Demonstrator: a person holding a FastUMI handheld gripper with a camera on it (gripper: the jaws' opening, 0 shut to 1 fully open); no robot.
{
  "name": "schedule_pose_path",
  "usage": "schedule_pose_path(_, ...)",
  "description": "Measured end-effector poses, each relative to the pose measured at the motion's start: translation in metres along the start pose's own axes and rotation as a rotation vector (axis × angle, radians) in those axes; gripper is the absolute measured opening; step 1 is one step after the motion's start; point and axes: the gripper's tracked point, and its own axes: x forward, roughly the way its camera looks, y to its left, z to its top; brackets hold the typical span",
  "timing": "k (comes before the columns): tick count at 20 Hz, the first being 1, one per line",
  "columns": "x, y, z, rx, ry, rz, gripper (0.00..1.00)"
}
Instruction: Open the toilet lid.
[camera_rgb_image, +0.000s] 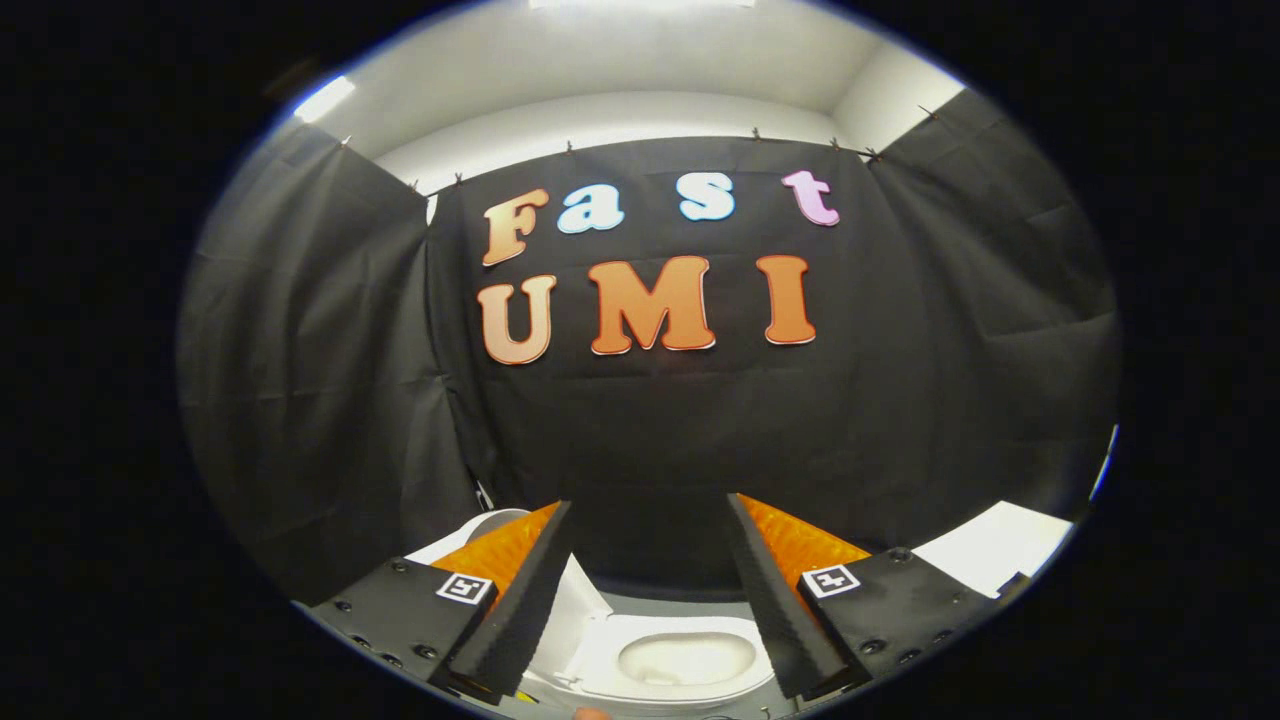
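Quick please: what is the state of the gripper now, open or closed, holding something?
Hand-held gripper: open, holding nothing; the toilet lies below, between its fingers.

Toilet bowl (686, 658) lies below, between the spread fingers (520, 590); toilet lid (580, 610) upright left.

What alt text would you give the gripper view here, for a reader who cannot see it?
The claw is open and holds nothing, its two fingers spread above a white toilet whose bowl shows between them. The toilet lid seems already raised, standing beside the left finger. Black cloth walls the booth beyond.
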Motion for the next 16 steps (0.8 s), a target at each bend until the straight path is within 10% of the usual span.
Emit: schedule_pose_path(16, -0.030, -0.002, -0.009, -0.070, -0.054, 0.092, 0.98)
